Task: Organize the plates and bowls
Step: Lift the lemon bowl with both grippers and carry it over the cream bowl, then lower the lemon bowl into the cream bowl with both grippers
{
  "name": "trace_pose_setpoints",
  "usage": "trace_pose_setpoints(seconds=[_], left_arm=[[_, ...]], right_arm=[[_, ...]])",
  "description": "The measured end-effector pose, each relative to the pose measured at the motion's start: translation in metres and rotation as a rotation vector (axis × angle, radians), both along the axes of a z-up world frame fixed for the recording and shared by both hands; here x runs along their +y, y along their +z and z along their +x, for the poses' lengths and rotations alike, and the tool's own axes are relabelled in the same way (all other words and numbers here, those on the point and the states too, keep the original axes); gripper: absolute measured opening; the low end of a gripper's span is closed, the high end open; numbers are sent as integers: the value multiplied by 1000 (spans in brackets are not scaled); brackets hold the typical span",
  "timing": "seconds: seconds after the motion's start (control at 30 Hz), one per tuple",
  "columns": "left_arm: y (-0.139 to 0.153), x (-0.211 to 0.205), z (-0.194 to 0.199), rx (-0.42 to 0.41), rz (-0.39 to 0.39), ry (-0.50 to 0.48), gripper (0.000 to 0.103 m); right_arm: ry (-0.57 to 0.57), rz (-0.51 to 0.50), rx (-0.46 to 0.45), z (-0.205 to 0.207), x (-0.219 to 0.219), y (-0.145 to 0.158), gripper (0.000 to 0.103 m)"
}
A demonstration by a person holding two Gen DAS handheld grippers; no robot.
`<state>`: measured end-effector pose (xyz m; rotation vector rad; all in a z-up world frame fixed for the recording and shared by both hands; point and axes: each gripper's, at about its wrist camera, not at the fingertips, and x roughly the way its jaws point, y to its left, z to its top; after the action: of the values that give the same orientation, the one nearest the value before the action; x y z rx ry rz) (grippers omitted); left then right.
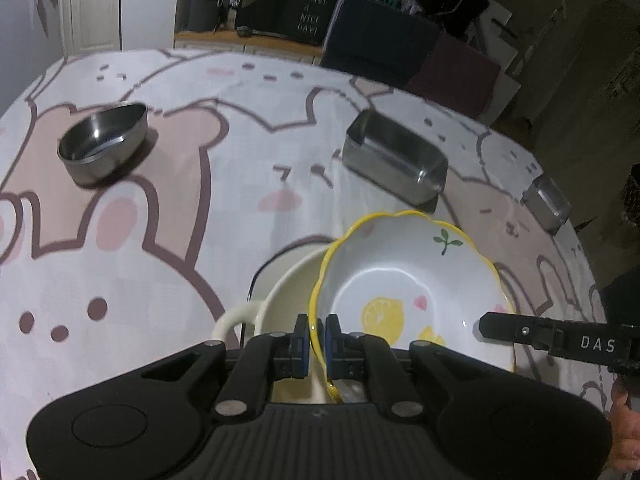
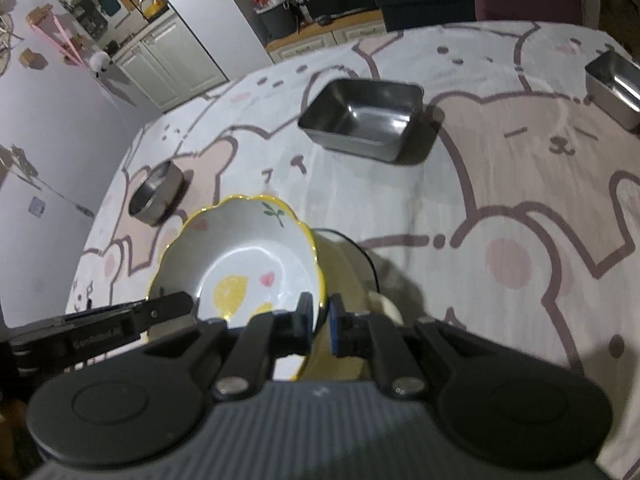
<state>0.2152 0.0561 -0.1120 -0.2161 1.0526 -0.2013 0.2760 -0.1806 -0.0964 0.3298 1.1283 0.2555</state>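
Observation:
A white bowl with a yellow scalloped rim and lemon print [image 1: 404,280] is held over a cream pot with a handle [image 1: 280,292]. My left gripper [image 1: 317,334] is shut on the bowl's near left rim. My right gripper [image 2: 322,318] is shut on the opposite rim of the same bowl [image 2: 244,264], above the cream pot [image 2: 344,276]. The right gripper's finger shows in the left wrist view [image 1: 520,330], and the left gripper's finger shows in the right wrist view [image 2: 160,308].
A round steel bowl [image 1: 102,142] stands at the left on the bear-print tablecloth [image 1: 160,240]. A rectangular steel container [image 1: 396,158] stands in the middle, and a smaller one [image 1: 546,200] at the right edge. Chairs and cabinets lie beyond the table.

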Motion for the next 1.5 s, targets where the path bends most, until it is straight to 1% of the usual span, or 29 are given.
trace_pose_setpoints(seconds=[0.23,0.5,1.5], left_arm=[[-14,-5,5,50,17,-25,8],[-19,-5,8,68,34,-17,8],[-27,-5,8,93,63,-40,9]], right_arm=[[16,-23,55,5,-1,-16,10],[35,-40,88,9,3,-25,10],[75,-69,125,20,11,-32,11]])
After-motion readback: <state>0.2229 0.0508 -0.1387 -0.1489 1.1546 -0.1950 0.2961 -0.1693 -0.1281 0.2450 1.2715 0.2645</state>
